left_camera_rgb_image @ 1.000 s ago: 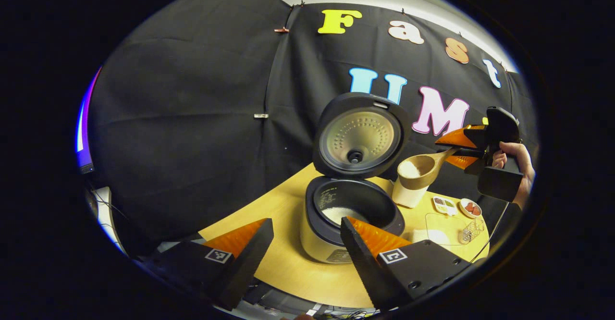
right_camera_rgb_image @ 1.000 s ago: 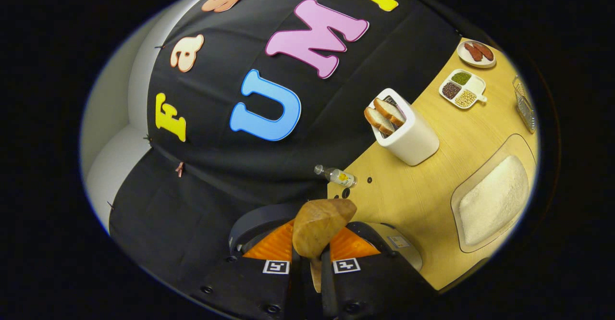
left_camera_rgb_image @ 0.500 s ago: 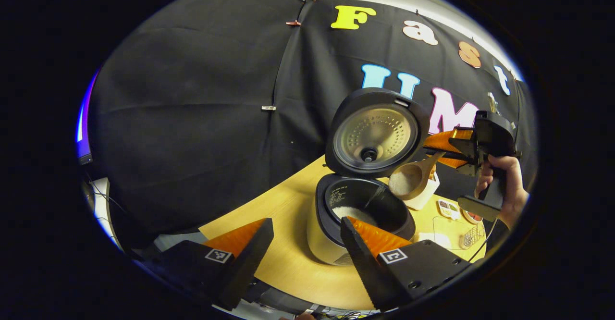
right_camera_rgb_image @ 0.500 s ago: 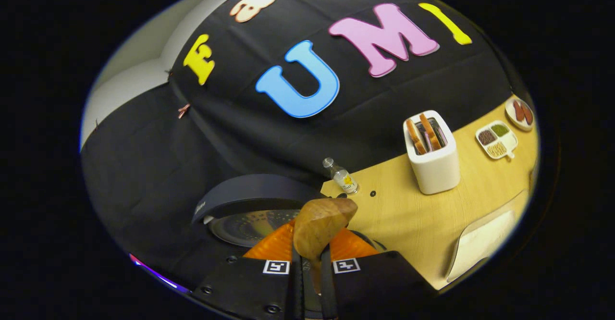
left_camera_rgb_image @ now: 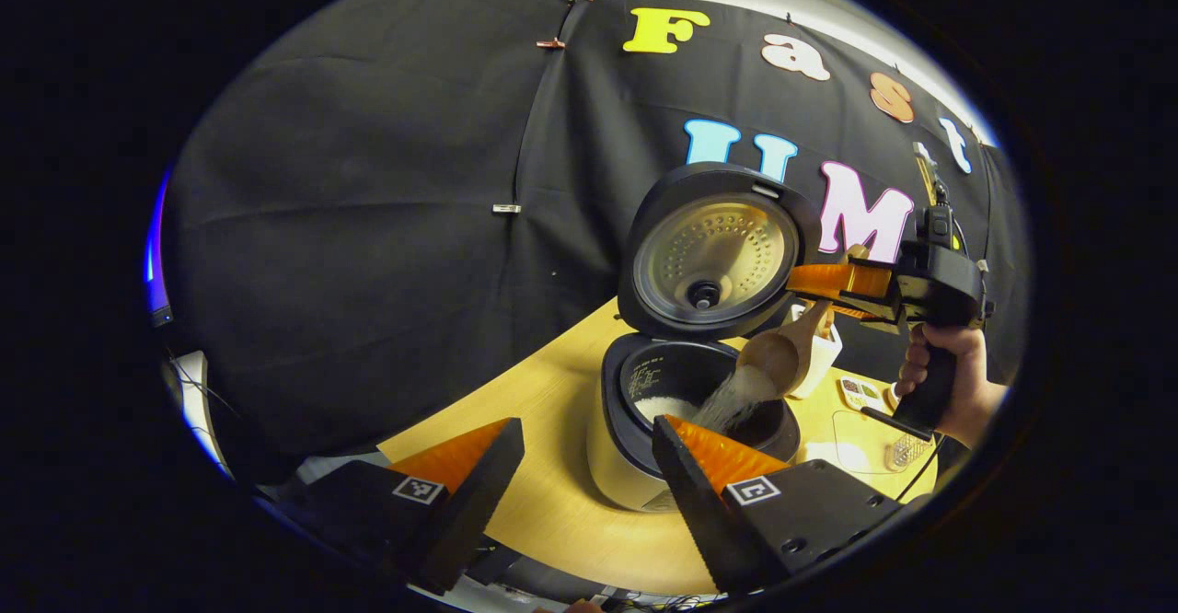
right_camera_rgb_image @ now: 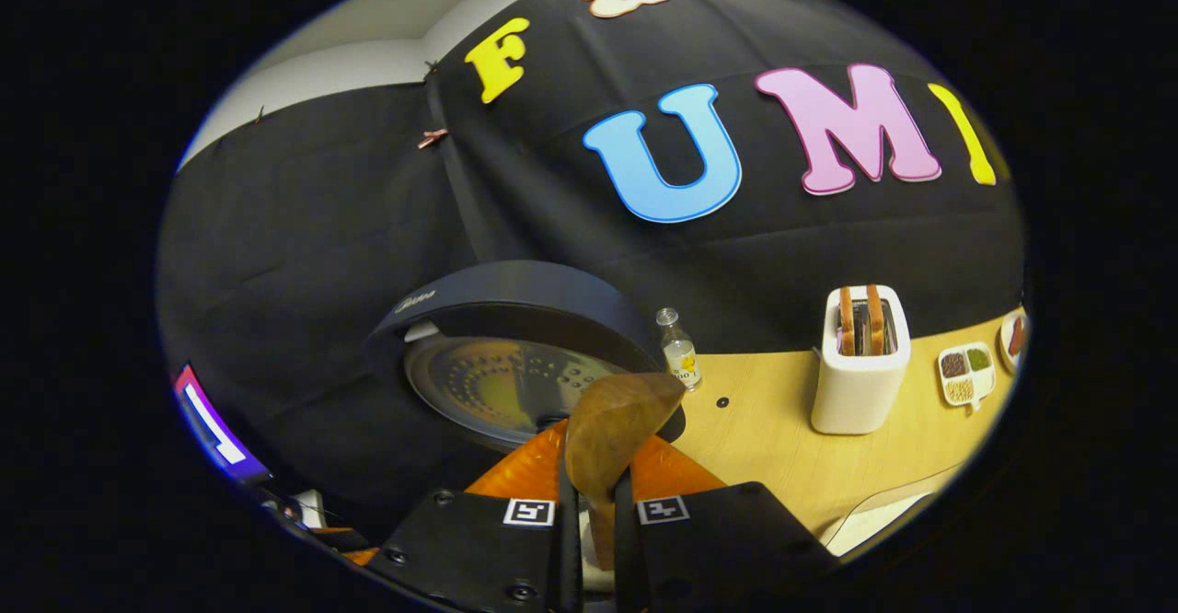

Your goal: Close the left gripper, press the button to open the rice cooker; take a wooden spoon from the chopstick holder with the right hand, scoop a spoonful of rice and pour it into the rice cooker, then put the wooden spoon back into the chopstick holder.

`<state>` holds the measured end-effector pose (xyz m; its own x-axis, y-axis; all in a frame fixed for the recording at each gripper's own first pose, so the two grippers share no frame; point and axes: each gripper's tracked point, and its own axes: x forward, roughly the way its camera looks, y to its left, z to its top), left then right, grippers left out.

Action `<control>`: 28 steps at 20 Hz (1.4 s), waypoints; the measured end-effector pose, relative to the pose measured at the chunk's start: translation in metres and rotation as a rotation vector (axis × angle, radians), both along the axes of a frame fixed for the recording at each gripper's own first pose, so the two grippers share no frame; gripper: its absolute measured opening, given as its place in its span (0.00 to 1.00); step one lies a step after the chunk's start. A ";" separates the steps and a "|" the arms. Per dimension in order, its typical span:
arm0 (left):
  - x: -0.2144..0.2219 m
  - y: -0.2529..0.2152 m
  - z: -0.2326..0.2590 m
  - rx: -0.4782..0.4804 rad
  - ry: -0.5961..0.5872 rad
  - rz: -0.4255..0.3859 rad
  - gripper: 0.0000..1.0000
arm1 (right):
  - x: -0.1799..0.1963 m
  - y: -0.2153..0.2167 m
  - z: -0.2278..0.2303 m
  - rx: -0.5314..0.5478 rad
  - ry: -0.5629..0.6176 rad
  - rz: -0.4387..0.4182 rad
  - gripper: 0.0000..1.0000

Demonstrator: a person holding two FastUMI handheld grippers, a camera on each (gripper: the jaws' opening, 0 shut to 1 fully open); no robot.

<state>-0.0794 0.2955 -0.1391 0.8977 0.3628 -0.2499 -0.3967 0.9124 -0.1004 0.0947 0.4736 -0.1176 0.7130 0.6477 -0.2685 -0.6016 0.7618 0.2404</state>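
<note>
Rice cooker [left_camera_rgb_image: 644, 466], a cream-bodied round unit with a dark inner pot, stands on the pale wooden table [left_camera_rgb_image: 552, 503] with its black lid [left_camera_rgb_image: 713, 249] raised upright, the perforated metal inner plate facing forward. White rice [left_camera_rgb_image: 664, 408] lies at the bottom of the pot. A tilted wooden spoon [left_camera_rgb_image: 780, 355] hangs over the right rim of the pot, and a stream of white rice [left_camera_rgb_image: 727, 401] falls from its bowl into the pot.

Surrounding items in the right gripper view: a small clear glass bottle [right_camera_rgb_image: 679, 352] stands just beside the lid; a white toaster [right_camera_rgb_image: 860, 360] with two bread slices stands farther right; a white divided dish of grains [right_camera_rgb_image: 964, 375] lies beyond it. A clear tray [left_camera_rgb_image: 851, 433] lies right of the cooker in the left gripper view.

Right gripper [right_camera_rgb_image: 589, 507]: fingers nearly together, clamped on the spoon handle, with the spoon bowl projecting ahead of them. In the left gripper view, a hand [left_camera_rgb_image: 948, 378] holds this gripper at the right, above the cooker.

Left gripper [left_camera_rgb_image: 589, 466]: fingers spread wide apart, holding nothing, positioned in front of the cooker; the right finger overlaps the near rim of the pot in view.
</note>
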 end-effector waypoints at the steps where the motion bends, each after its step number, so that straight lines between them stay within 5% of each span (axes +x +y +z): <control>1: 0.000 0.002 0.000 0.002 0.001 0.003 0.95 | -0.002 0.004 -0.003 -0.020 -0.016 0.021 0.18; 17: -0.006 0.026 0.003 0.047 -0.003 0.056 0.95 | -0.077 0.048 -0.045 -0.285 -0.273 0.423 0.18; 28: 0.003 -0.005 0.021 0.119 -0.026 -0.032 0.95 | -0.033 0.005 0.011 -0.048 -0.138 0.151 0.14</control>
